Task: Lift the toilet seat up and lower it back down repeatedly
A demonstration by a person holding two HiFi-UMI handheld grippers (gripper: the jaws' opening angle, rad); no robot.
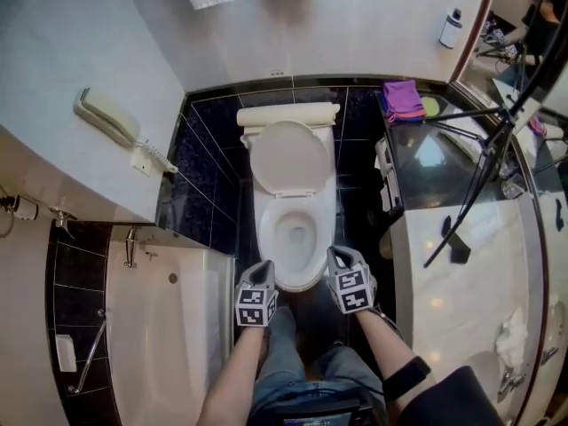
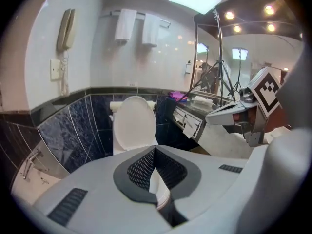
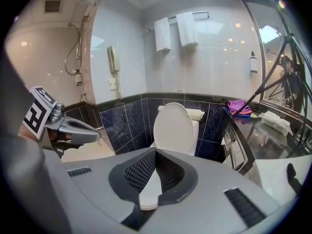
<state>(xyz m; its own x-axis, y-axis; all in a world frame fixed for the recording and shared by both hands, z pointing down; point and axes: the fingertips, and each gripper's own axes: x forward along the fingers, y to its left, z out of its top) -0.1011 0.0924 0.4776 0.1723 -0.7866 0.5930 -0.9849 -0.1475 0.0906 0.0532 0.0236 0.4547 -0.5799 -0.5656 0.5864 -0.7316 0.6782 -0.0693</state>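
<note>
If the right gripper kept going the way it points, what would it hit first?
Probably the front rim of the white ceramic toilet bowl, showing just beyond the right gripper; depth is unclear.

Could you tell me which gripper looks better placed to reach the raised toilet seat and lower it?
Right, narrowly. The right gripper sits slightly nearer the raised toilet seat than the left gripper, and its own view has the seat almost dead ahead. Both are shut and empty.

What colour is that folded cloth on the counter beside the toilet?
Purple; the cloth shows best in the head view.
</note>
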